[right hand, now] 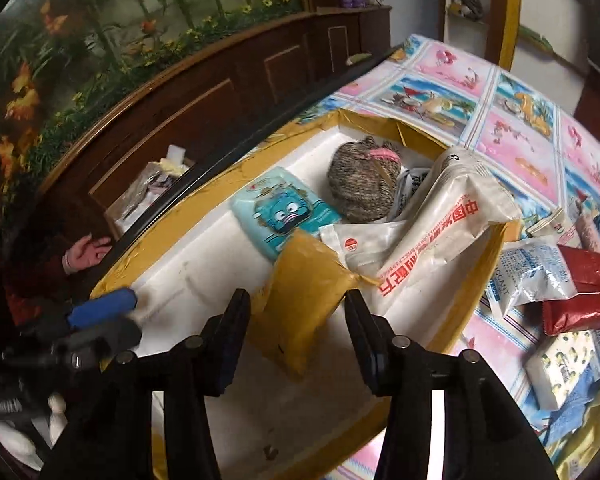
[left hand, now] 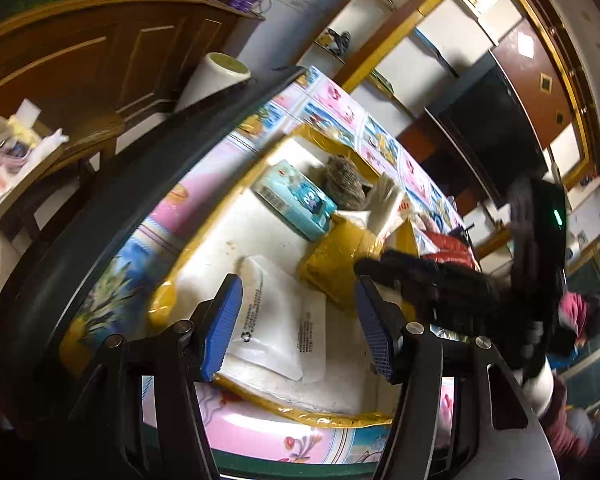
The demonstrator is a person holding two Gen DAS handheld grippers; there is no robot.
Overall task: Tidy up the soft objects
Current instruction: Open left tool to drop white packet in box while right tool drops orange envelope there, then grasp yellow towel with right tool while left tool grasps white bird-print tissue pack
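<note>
A white foam box (left hand: 236, 236) with yellow-taped rim (right hand: 204, 216) sits on the patterned tablecloth. Inside lie a teal tissue pack (left hand: 296, 200) (right hand: 284, 216), a grey knitted bundle (left hand: 344, 180) (right hand: 360, 188), a yellow padded pouch (left hand: 336, 264) (right hand: 300, 304), a white plastic mailer (left hand: 276, 320) and a white printed bag (right hand: 440, 236). My left gripper (left hand: 300, 324) is open above the white mailer. My right gripper (right hand: 296, 340) is open above the yellow pouch. The right gripper also shows in the left wrist view (left hand: 424, 276), and the left gripper's blue finger shows in the right wrist view (right hand: 100, 312).
On the cloth right of the box lie a red pouch (right hand: 588, 292), a clear desiccant packet (right hand: 528, 276) and a white tissue pack (right hand: 560, 368). A dark wooden cabinet (right hand: 204, 92) stands behind the table edge. A stool with clutter (left hand: 16, 152) stands at left.
</note>
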